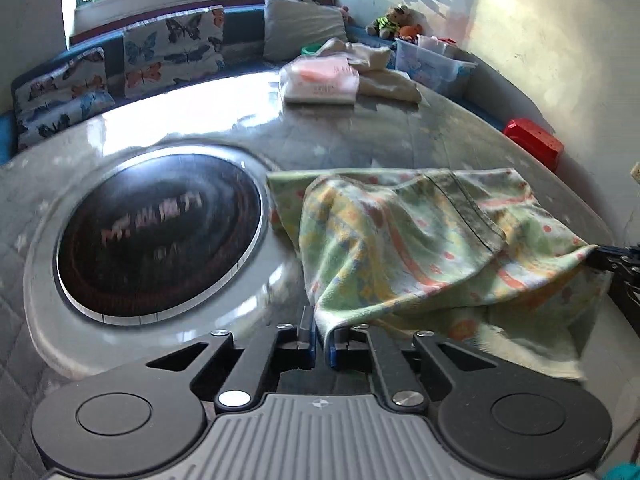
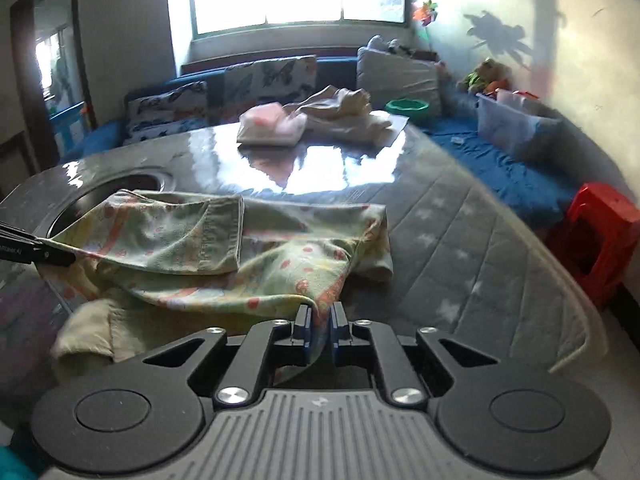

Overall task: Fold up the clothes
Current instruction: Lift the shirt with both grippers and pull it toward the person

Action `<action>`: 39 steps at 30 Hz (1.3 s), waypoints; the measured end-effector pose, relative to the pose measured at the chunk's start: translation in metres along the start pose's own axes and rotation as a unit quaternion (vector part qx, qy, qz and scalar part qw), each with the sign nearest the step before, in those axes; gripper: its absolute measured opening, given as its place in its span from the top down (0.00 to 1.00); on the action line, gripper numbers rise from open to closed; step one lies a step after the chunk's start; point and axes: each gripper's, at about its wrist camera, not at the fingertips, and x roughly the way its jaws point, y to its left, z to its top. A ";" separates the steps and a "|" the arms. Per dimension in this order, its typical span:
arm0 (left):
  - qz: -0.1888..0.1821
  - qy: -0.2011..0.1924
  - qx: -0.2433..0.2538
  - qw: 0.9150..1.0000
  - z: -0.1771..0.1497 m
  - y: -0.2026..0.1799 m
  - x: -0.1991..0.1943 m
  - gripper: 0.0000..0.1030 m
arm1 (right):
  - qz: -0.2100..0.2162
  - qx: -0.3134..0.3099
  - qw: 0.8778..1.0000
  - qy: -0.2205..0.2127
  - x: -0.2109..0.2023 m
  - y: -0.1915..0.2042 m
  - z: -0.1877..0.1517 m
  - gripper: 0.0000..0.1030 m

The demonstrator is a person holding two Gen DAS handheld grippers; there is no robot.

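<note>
On the grey counter [image 1: 400, 136], just right of a round black inset plate [image 1: 160, 232], lies the patterned green cloth [image 1: 420, 232], rumpled and partly lifted. The left tongs [image 1: 324, 336] are closed on an edge of it at 6 o'clock in the left wrist view, the fabric pinched between the blue pads. At 3 o'clock in that view the right tongs [image 1: 604, 258] enter as a dark tip gripping another edge. The right wrist view confirms this: the right tongs are closed on the cloth at 6 o'clock, with fabric hanging down between the pads, and the left tongs show at 9 o'clock clamped on the far edge. Only this view shows the cloth's folded-over flap with a stitched hem and a pale underside at 8 o'clock. At 12 o'clock on the counter sit a folded pink-and-white stack [image 2: 274, 126] and a crumpled cream garment [image 2: 344, 114]. A red stool [image 2: 596, 236] stands at 3 o'clock, beside the counter.
</note>
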 end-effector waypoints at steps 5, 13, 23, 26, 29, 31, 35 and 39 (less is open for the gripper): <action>0.000 0.018 -0.015 1.000 -0.021 0.014 -0.005 0.93 | 0.030 -0.018 0.999 -0.003 -0.013 0.006 -0.001 0.76; -0.007 0.029 -0.037 0.999 -0.040 0.029 -0.018 0.93 | 0.020 0.001 1.000 -0.012 0.004 -0.002 0.018 0.63; 0.001 0.010 -0.035 0.999 -0.030 0.047 -0.041 0.53 | 0.017 0.019 1.000 0.001 0.061 -0.022 0.042 0.54; 0.010 -0.003 -0.040 0.999 -0.016 0.052 -0.043 0.48 | 0.017 0.025 1.000 0.008 0.077 -0.028 0.048 0.54; 0.021 -0.014 -0.046 0.999 -0.002 0.057 -0.043 0.47 | 0.020 0.031 0.999 0.014 0.090 -0.032 0.051 0.54; 0.026 -0.024 -0.049 0.998 0.011 0.058 -0.037 0.47 | 0.023 0.035 0.999 0.018 0.098 -0.034 0.053 0.53; 0.020 -0.034 -0.056 0.998 0.037 0.061 -0.022 0.44 | 0.032 0.039 0.998 0.027 0.109 -0.035 0.053 0.53; 0.026 -0.035 -0.052 0.998 0.062 0.062 0.004 0.43 | 0.039 0.046 0.998 0.031 0.115 -0.036 0.051 0.53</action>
